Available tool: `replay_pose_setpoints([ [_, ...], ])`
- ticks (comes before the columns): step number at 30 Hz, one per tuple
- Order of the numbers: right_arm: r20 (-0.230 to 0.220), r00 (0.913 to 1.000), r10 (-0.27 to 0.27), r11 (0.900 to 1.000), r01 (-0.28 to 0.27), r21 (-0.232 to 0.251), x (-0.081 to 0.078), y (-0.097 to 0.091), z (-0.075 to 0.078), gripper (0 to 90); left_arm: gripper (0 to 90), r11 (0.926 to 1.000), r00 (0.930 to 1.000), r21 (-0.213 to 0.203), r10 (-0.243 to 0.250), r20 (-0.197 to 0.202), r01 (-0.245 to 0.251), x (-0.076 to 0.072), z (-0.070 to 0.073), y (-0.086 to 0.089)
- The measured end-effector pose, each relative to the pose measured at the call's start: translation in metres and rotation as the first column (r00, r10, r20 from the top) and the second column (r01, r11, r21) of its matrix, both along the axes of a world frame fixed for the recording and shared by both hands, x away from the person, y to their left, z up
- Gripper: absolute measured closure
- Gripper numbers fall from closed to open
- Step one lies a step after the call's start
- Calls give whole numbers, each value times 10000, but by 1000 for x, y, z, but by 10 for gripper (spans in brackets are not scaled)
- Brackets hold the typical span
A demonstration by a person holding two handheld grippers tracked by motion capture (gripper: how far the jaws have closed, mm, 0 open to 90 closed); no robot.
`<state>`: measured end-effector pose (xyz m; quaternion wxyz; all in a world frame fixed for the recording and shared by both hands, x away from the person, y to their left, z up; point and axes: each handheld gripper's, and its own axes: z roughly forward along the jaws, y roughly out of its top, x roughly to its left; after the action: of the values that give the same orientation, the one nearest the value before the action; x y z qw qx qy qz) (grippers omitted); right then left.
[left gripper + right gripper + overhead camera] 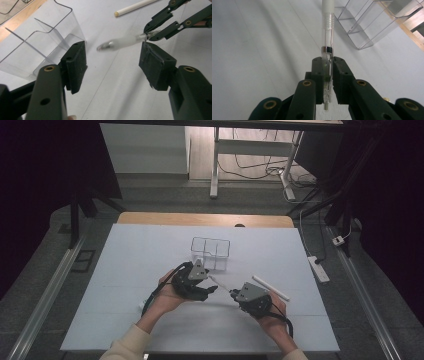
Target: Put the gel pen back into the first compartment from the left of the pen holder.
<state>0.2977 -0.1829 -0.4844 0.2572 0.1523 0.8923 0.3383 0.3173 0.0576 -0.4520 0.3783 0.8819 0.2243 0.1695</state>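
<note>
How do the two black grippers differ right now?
The right gripper has its jaws closed on a clear pen, while the left gripper has its jaws spread with nothing pressed between them. The right gripper sits nearer the white stick on the table; the left gripper is closer to the clear plastic holder. Both are black, hand-held, and point toward each other.
</note>
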Motion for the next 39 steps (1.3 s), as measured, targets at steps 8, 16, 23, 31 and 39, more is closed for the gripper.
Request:
replay_pose_setpoints([
  [8, -108, 9999, -90, 9992, 95, 391, 0, -2, 2, 790, 352, 9984, 9996, -542, 113, -266, -128, 3, -2, 4],
  [16, -217, 9997, -98, 9975, 113, 691, 0, -2, 2, 790, 348, 9964, 9993, -819, 200, -317, -225, 4, -4, 4],
  [23, -273, 9996, -94, 9958, 118, 909, -1, 0, 1, 789, 344, 9915, 9989, -1283, 156, -440, -211, 4, -4, 3],
  [31, -363, 9993, -53, 9934, 94, 1140, -2, 2, -2, 789, 367, 9852, 9982, -1714, -24, -593, -78, 4, -5, 2],
  [39, -368, 9993, 80, 9914, -31, 1308, -4, 7, -4, 789, 428, 9814, 9970, -1916, -262, -727, 118, 4, -7, 0],
])
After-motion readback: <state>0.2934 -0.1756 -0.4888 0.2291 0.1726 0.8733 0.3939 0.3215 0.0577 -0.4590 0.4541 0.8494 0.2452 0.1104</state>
